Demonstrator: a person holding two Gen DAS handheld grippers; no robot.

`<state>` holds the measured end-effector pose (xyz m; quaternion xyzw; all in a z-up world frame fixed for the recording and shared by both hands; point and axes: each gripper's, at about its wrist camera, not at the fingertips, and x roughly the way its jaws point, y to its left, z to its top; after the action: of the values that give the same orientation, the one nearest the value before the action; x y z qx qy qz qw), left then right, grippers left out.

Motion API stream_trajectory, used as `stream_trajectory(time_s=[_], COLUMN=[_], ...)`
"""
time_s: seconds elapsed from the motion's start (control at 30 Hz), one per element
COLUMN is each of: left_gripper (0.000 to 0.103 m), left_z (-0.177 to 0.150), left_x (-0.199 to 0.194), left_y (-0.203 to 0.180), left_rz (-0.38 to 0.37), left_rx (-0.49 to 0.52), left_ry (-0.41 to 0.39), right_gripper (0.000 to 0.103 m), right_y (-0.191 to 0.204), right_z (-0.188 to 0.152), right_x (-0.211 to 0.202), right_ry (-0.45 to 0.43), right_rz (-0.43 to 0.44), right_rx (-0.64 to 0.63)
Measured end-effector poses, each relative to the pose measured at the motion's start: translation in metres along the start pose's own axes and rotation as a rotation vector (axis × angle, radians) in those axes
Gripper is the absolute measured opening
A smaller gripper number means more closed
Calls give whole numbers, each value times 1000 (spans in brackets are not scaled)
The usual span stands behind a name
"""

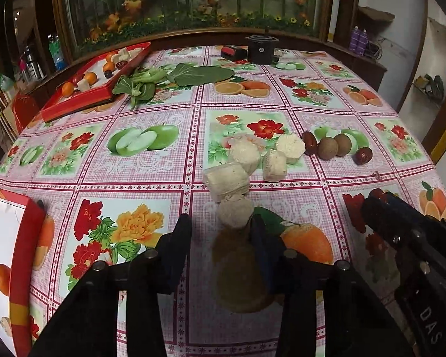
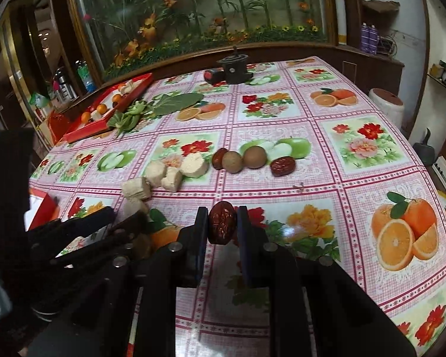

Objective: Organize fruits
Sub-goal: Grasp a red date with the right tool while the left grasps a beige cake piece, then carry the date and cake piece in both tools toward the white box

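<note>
My right gripper clamped on a wrinkled dark red date above the floral tablecloth, my left gripper spread wide, a pale round corn chunk just past its fingertips

Spread under everything, a pink checked tablecloth printed with apples, oranges and flowers. At its far edge, a squat black cylindrical device with a knob on top, and touching its left side a small red and black box. Behind the cloth, a wood-framed glass display of artificial bamboo and flowers. Far right of the cloth, two purple bottles on a shelf.
</note>
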<state>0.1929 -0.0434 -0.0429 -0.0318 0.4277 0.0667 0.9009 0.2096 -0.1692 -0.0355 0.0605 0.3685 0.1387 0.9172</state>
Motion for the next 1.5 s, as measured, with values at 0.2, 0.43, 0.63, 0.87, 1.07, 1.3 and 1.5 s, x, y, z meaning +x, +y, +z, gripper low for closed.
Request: stream_trajectory(time_s=[0.2,0.43,0.63,0.87,1.07,1.3,1.5], left_gripper=[50,37,24,24,24,24,24], left_z=[-1,8,1,-31,-55,-75,-86], left_x=[-3,6,0,-27,-54,-79,-95], left_y=[12,-2,-1,13,30,46,57], left_rz=[-79,-66,-63,-11,17,-1,-7], left_rx=[-26,-5,46,52,33,5,-12], left_ry=[-30,-22,-21,10,8,-14,-45], right_gripper=[21,21,20,21,21,21,21], right_y=[-4,-4,-8,-3,28,50,68], right_z=[1,0,0,-3,-23,-61,-88], right_x=[-4,-2,-4,1,-28,-64,-81], right_ry=[-18,-12,-21,11,9,17,21], right_rz=[4,27,40,16,0,-19,-16], right_rx=[17,13,20,16,-55,-71,-65])
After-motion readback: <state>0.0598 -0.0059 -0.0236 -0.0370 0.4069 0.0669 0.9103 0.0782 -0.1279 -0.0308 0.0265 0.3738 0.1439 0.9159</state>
